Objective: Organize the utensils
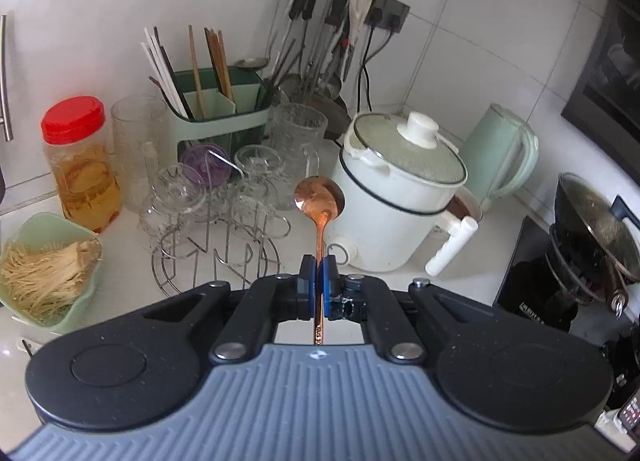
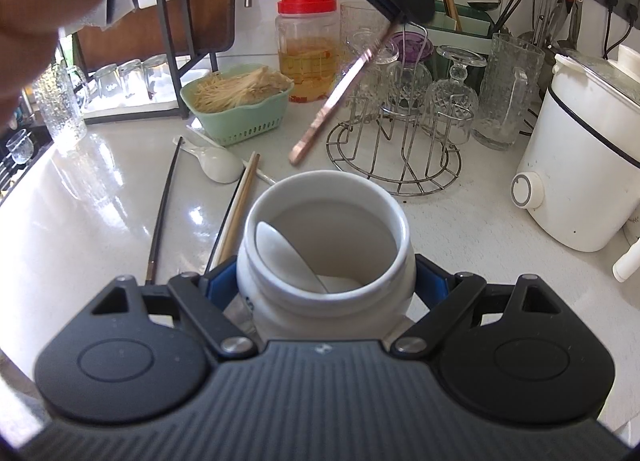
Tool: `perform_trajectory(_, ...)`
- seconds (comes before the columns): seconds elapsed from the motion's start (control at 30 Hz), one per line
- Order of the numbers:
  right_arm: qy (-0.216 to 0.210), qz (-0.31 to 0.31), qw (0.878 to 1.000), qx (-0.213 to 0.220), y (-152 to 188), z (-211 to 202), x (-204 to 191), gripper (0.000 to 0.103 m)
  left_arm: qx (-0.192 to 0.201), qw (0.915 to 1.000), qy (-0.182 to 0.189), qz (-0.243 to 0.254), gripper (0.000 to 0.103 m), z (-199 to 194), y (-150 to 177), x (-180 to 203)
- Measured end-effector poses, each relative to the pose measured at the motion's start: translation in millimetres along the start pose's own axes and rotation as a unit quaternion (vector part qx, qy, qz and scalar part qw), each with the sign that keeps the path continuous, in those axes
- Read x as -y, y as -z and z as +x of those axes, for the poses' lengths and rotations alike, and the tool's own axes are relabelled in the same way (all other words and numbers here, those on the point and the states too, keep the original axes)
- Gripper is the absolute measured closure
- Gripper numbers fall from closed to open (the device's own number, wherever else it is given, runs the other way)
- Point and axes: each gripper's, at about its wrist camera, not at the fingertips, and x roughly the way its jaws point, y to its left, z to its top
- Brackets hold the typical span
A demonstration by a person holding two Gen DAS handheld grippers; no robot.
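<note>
Copper spoon (image 1: 320, 205) stands clamped by its handle between the blue pads of the left gripper (image 1: 319, 281) in the left wrist view, bowl pointing away, in the air before the wire glass rack (image 1: 216, 257) and just left of the white electric pot (image 1: 396, 197). From the right wrist view, the right gripper (image 2: 326, 281) grips the white ceramic jar (image 2: 326, 245) on both sides, a white spoon (image 2: 288, 253) lying inside it. Beyond the jar, chopsticks (image 2: 240, 201) and a white ladle (image 2: 216, 163) lie on the counter (image 2: 100, 189), while the copper spoon's handle slants down above them from the left gripper at the top.
</note>
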Motion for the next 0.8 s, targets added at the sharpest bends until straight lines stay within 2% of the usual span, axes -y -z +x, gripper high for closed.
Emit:
perform_trajectory(0.13, 0.0, 0.001, 1.0, 0.0, -2, 2, 0, 0.012, -0.004, 0.9998, -0.007, 0.017, 0.099, 5, 11, 1)
perform_trajectory(0.33, -0.001, 0.001, 1.0, 0.001, -2, 2, 0, 0.012, -0.018, 0.9996, -0.012, 0.017, 0.099, 12, 24, -2)
perform_trajectory(0.57, -0.001, 0.001, 1.0, 0.003, -2, 3, 0, 0.012, -0.018, 0.9994, -0.007, 0.028, 0.099, 0, 27, -1)
perform_trajectory(0.8, -0.001, 0.002, 1.0, 0.004, -3, 3, 0, 0.012, -0.038, 0.999, -0.002, 0.023, 0.099, -10, 32, -4)
